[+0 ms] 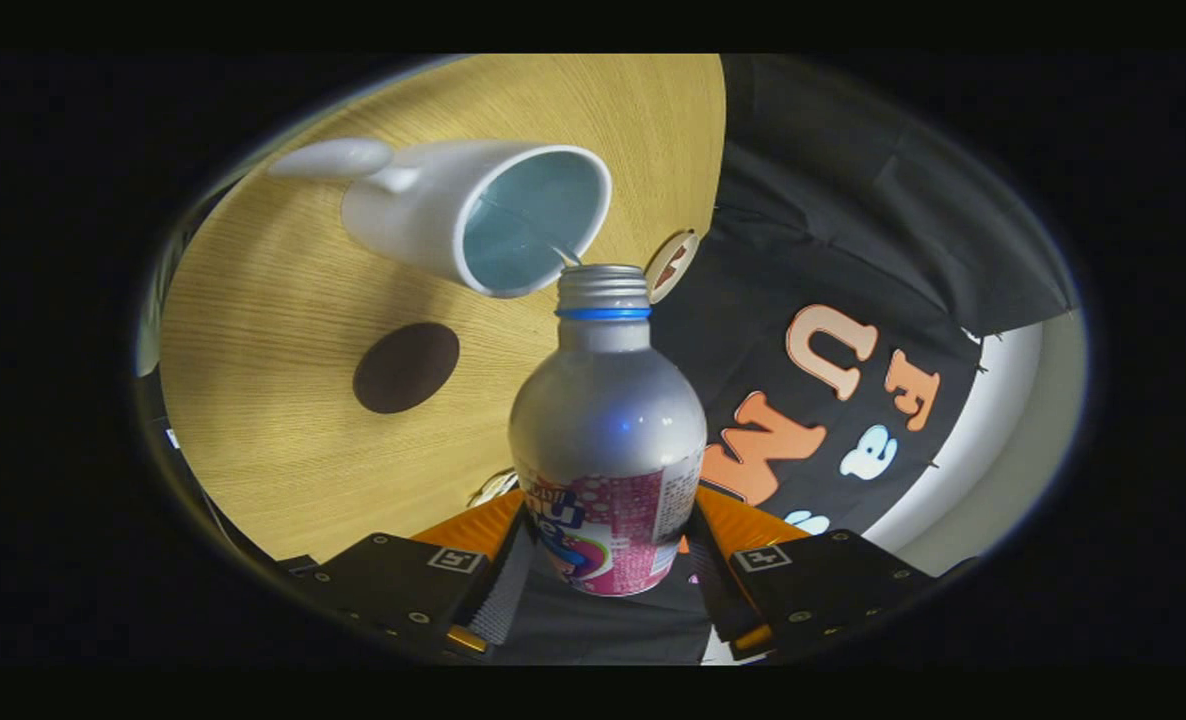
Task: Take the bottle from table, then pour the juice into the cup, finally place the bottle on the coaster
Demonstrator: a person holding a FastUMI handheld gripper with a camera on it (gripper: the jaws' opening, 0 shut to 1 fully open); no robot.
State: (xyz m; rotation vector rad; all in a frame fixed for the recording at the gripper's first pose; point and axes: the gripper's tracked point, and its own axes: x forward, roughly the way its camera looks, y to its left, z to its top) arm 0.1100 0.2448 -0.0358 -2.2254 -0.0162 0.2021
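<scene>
Clamped between the two fingers: the silver bottle, gripped low on its printed label, one finger pressing each side. Tilted hard, with the whole view rolled over. Uncapped, blue ring under the threaded neck, mouth just at the rim of the white cup, a thin stream crossing from mouth into the pale blue inside. Beyond the fingers and beside the bottle, on the wooden counter, a dark round coaster, lying apart from the cup. Farther off, a small round disc at the counter's edge.
</scene>
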